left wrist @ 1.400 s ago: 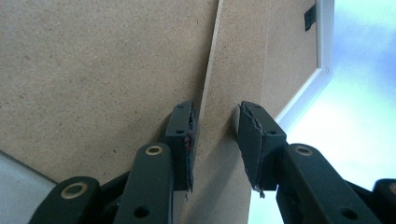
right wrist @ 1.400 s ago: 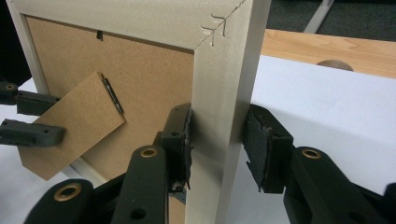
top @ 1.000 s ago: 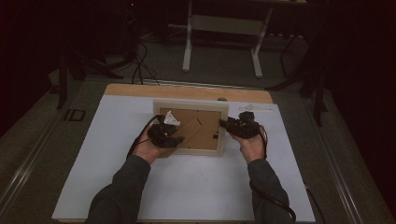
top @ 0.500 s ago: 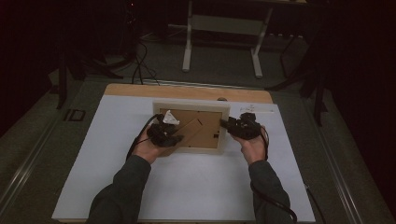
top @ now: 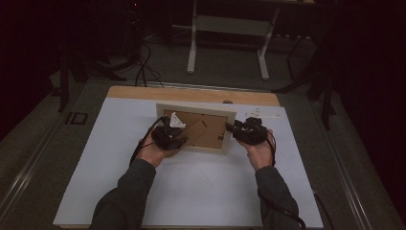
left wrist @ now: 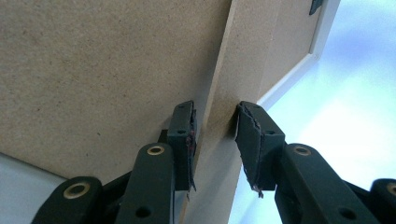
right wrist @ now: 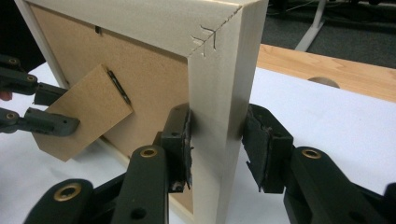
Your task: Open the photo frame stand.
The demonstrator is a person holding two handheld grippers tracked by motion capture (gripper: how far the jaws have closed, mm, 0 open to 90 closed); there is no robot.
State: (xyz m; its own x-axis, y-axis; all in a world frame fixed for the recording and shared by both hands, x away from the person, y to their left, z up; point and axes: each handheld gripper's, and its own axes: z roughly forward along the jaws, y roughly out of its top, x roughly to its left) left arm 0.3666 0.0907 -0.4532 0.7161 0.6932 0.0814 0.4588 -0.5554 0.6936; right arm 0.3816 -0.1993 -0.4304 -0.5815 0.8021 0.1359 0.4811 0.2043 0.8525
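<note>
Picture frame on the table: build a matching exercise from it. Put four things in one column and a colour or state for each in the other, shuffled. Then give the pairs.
1. picture frame
2. easel stand
3. right gripper
4. white sheet

A. spread flat under everything
B. brown fibreboard, swung outward
C. clamped on a side rail
D. pale wood, back facing up

Pairs: 1-D, 2-B, 3-C, 4-A

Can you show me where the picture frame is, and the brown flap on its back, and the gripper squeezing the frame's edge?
picture frame (top: 229, 128): high view, right rail.
brown flap (right wrist: 86, 112): right gripper view, its middle.
right gripper (right wrist: 215, 135): right gripper view, between its fingertips.
</note>
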